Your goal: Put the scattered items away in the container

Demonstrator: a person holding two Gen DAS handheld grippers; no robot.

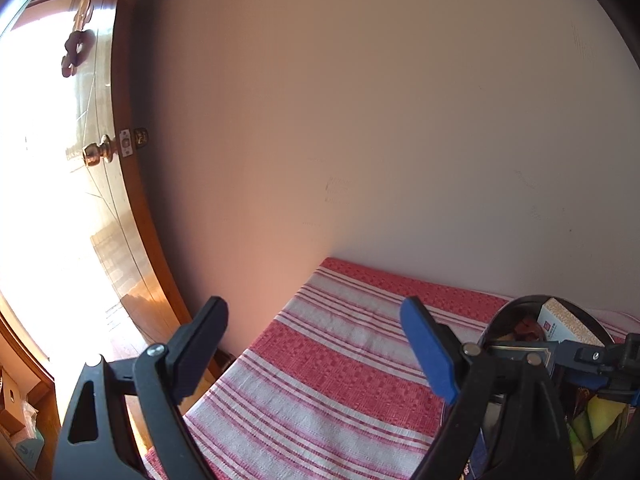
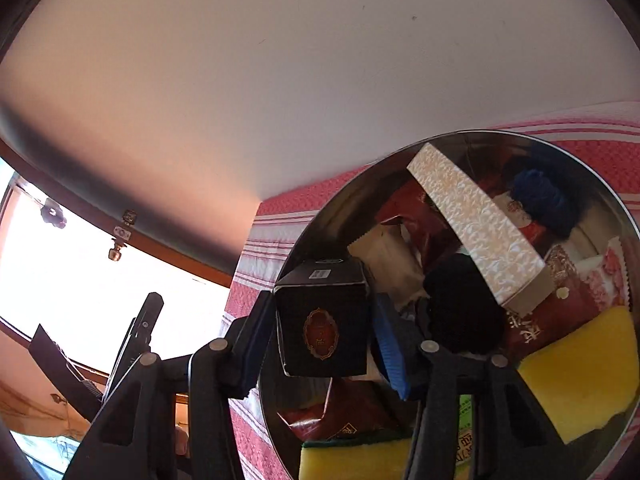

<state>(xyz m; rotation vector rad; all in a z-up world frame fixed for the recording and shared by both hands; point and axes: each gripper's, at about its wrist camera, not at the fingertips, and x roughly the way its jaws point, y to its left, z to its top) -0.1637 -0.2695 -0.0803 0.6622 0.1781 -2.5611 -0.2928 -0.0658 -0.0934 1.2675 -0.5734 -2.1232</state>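
A: Over the near rim of the steel bowl (image 2: 472,136), the right gripper (image 2: 320,328) holds a dark box (image 2: 322,332), fingers (image 2: 390,344) pressed on its two sides.

B: Which way does the box run?

A: Its long axis points away from the camera, end face toward us, out over the bowl's inside. A release there would likely drop it in.

B: And the left gripper (image 1: 316,348)?

A: Spread wide, holding nothing, over the striped cloth (image 1: 320,380) just beside the bowl.

B: What's inside?

A: A patterned carton (image 2: 476,224), yellow sponges (image 2: 580,372), red packets. The counter stands against a plain wall (image 1: 360,100), with a wooden door (image 1: 120,160) at the left.
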